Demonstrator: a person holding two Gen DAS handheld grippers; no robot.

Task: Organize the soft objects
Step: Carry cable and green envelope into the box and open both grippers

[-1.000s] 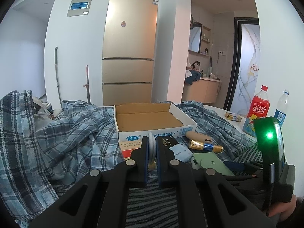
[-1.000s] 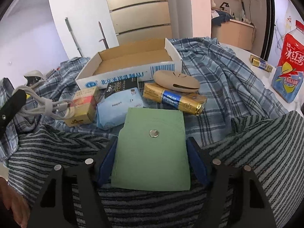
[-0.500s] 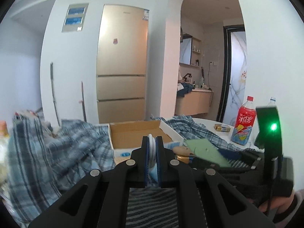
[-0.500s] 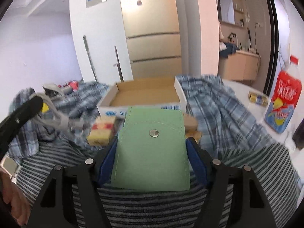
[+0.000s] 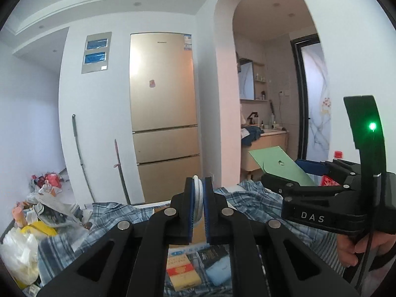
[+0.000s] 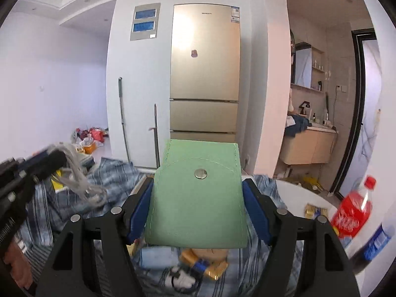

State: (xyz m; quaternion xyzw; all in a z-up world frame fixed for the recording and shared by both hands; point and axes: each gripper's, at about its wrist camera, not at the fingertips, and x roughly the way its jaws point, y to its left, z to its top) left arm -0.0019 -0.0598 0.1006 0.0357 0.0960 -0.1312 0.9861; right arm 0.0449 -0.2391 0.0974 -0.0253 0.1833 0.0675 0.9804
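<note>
**Transfer step: both items lifted, placement pending**

My right gripper [image 6: 198, 212] pinches the flat green snap-button pouch [image 6: 198, 198] by its side edges, held level above the blue plaid cloth [image 6: 109, 180]. My left gripper [image 5: 199, 210] is pressed together on a white coiled cable [image 5: 197, 195], which appears to be a charger lead; the view is edge-on. Both items hang clear of the table. I judge the carry is in hand. Next I need to lower each toward the brown cardboard box [image 5: 198, 232] below and release.
</note>
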